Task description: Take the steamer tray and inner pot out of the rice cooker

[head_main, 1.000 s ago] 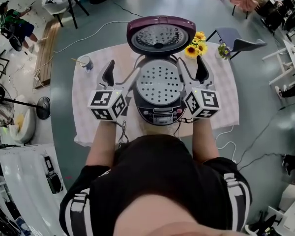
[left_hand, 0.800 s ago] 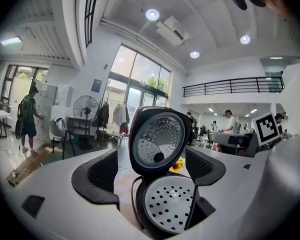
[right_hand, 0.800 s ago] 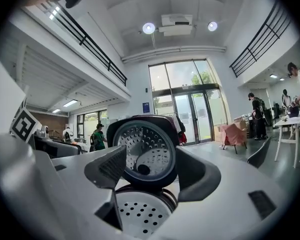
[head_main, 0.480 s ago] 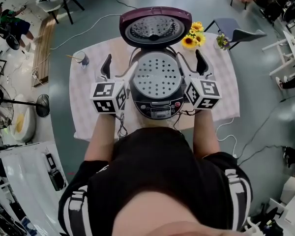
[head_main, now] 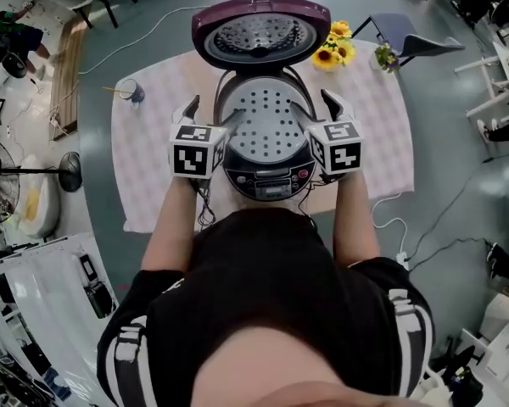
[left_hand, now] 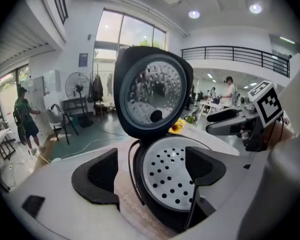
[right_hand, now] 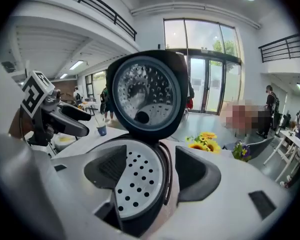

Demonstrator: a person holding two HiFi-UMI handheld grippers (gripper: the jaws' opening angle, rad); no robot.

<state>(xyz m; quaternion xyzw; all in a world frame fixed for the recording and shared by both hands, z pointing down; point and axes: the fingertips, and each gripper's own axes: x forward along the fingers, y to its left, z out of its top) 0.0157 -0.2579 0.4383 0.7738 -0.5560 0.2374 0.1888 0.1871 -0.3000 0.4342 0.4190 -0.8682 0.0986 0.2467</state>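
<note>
Steamer tray (head_main: 263, 130), where is it sitting?
– In the top of the rice cooker (head_main: 267, 185), flat and perforated side up, under the raised lid (head_main: 261, 32). The inner pot is hidden below it.
– And the left gripper (head_main: 205, 115)?
– Its jaws are apart and straddle the cooker's left rim: the outer pad hangs over the checked tablecloth (head_main: 153, 168), the inner one over the tray's left edge. Whether it touches the tray, I cannot tell.
– The right gripper (head_main: 316, 113)?
– Mirrored. Jaws wide, one pad above the tray's right edge, the other outside the cooker wall, nothing clamped.
– So the tray lies between the two?
– Yes, level, with a gripper at each side, and the sunflowers (head_main: 335, 51) beyond the right one, near the lid
</note>
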